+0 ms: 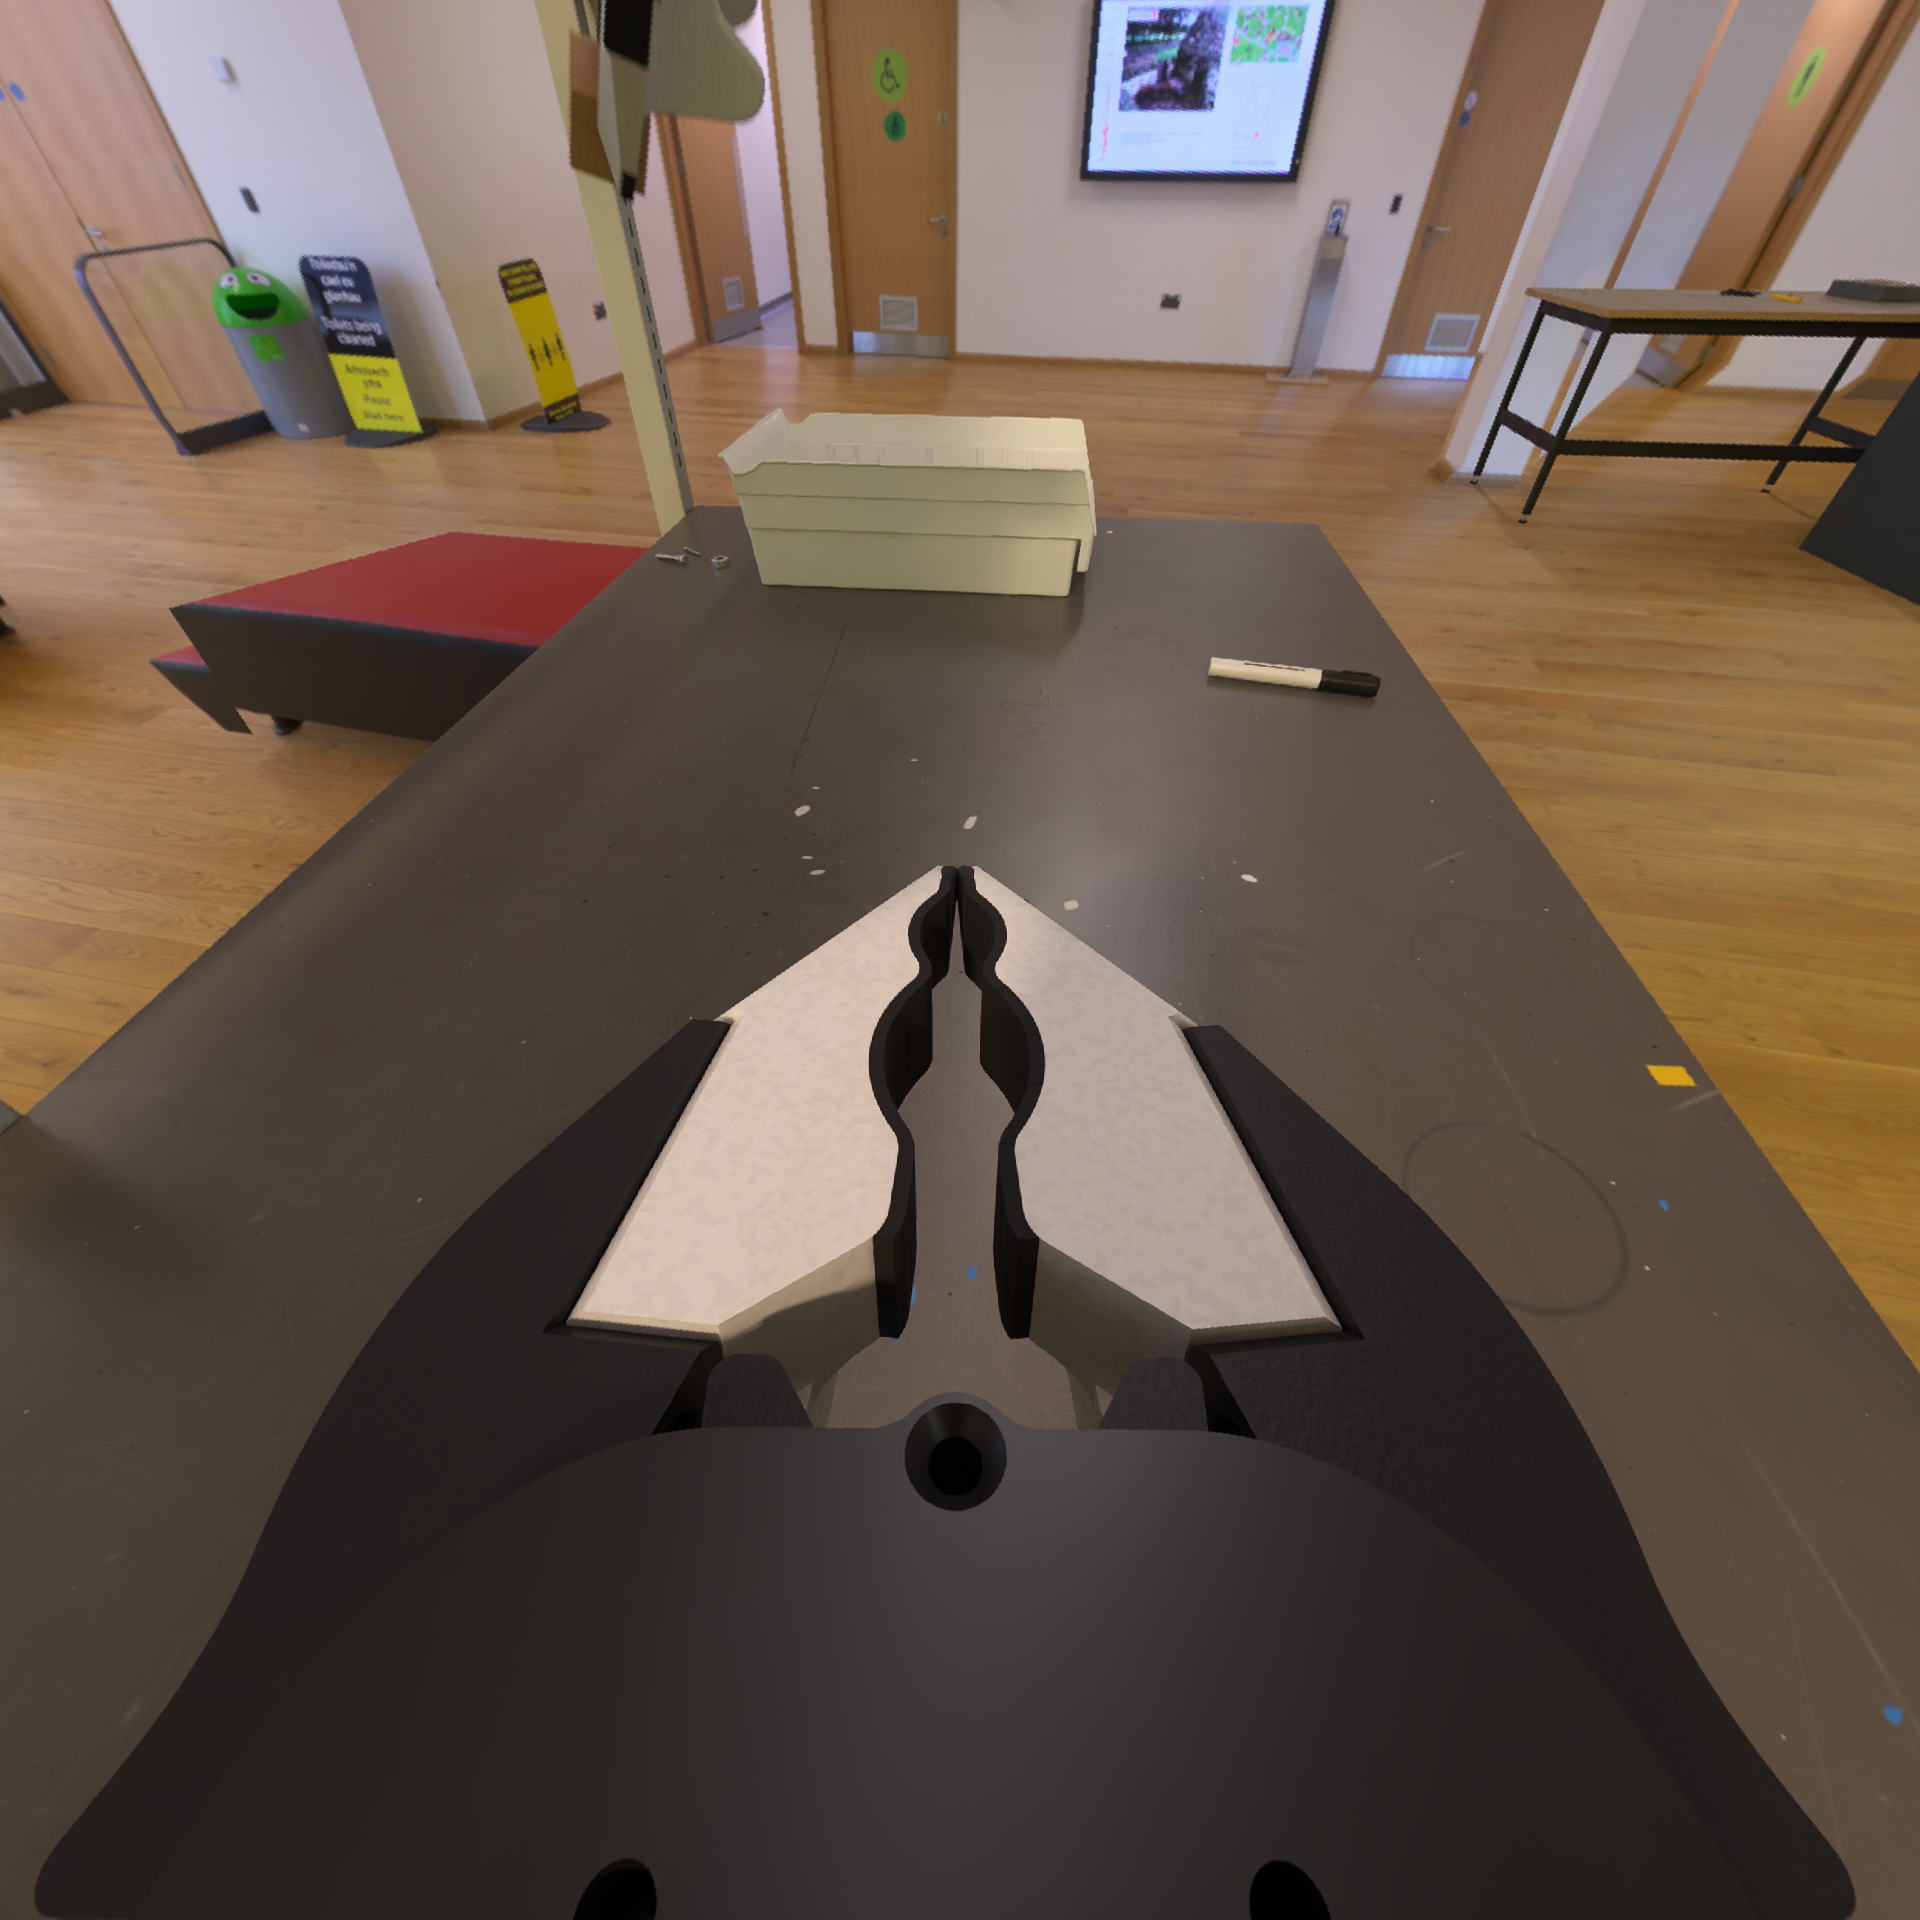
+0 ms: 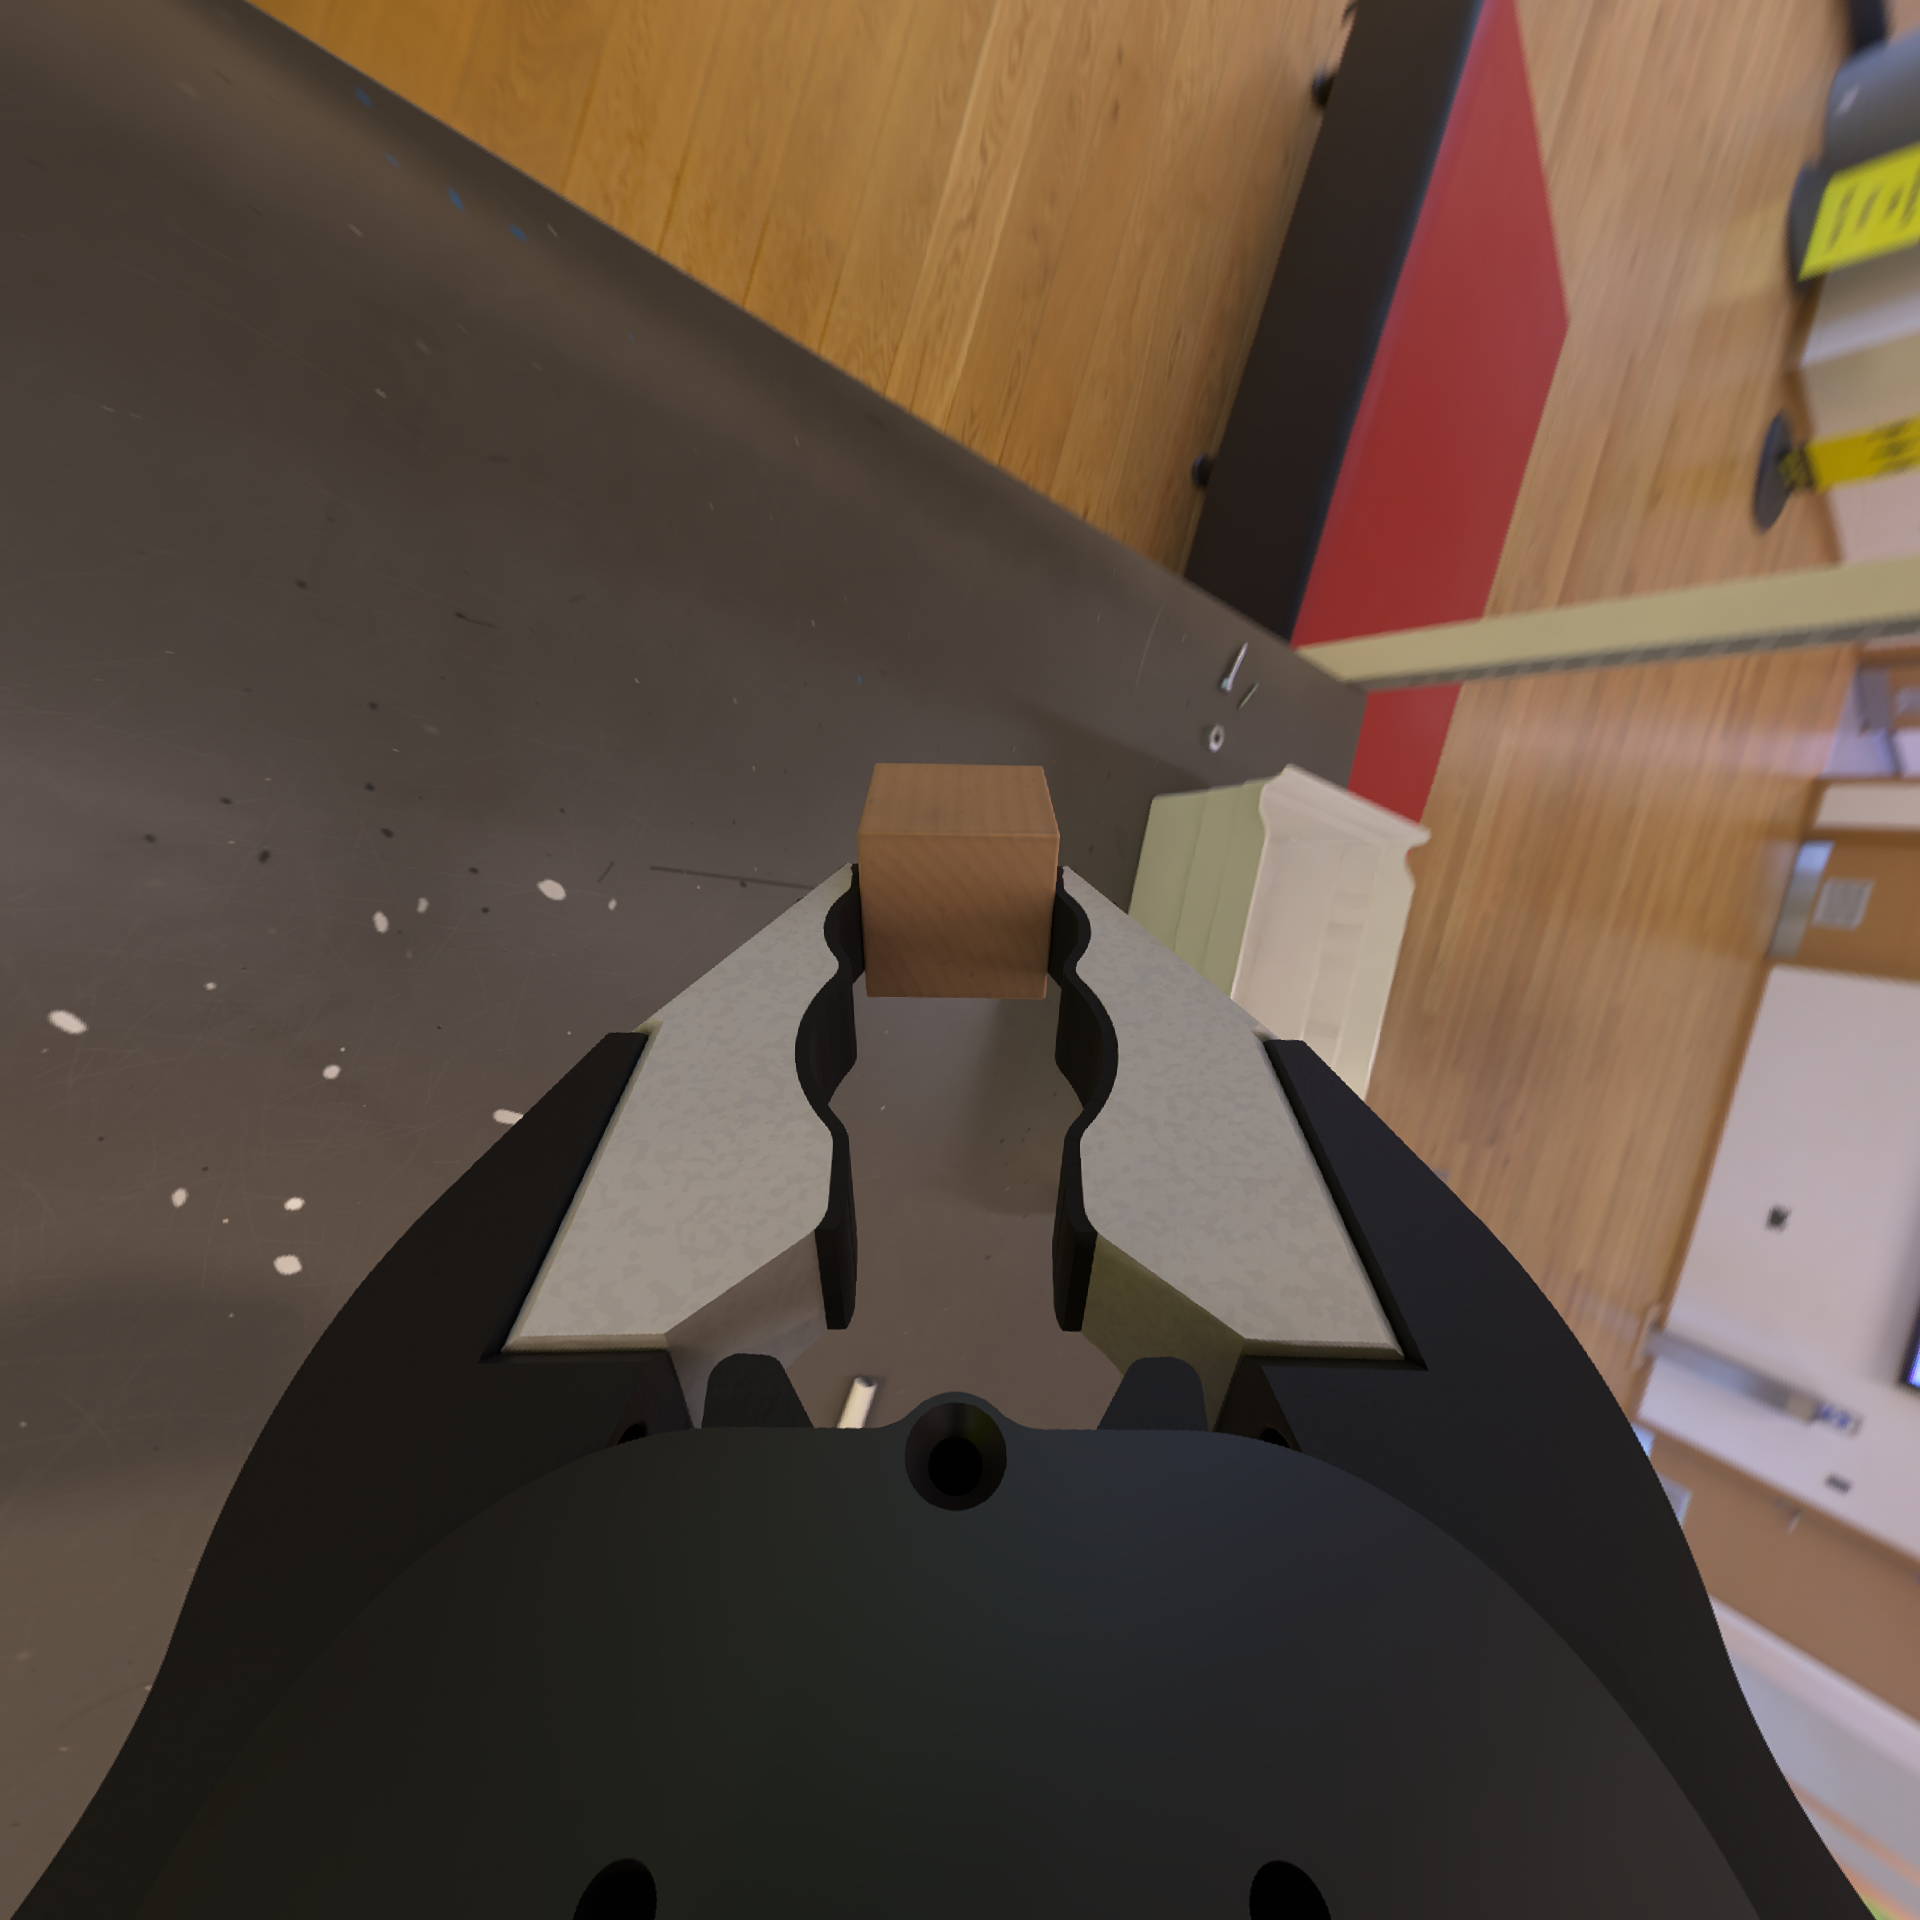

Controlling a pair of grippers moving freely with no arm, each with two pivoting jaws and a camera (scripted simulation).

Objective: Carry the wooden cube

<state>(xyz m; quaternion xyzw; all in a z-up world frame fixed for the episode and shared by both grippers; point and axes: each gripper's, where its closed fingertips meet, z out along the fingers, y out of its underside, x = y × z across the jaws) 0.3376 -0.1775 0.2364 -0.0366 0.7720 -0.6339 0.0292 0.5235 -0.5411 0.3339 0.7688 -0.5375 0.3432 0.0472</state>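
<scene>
The wooden cube (image 2: 956, 883) is a small plain brown block. My right gripper (image 2: 956, 883) is shut on the wooden cube, which sits between its fingertips and is held above the dark table (image 2: 416, 623); this view is rolled sideways. In the left wrist view the other gripper shows at the top edge (image 1: 665, 62), high above the table, with a brown block at its tip. My left gripper (image 1: 957, 878) is shut and empty, its tips touching, low over the dark table (image 1: 1143, 935).
A cream plastic bin stands at the table's far end (image 1: 914, 509) and shows beside the cube in the right wrist view (image 2: 1278, 914). A black-capped white marker (image 1: 1294, 675) lies at the right. Small screws (image 1: 691, 558) lie near the bin. A red bench (image 1: 395, 603) stands to the left.
</scene>
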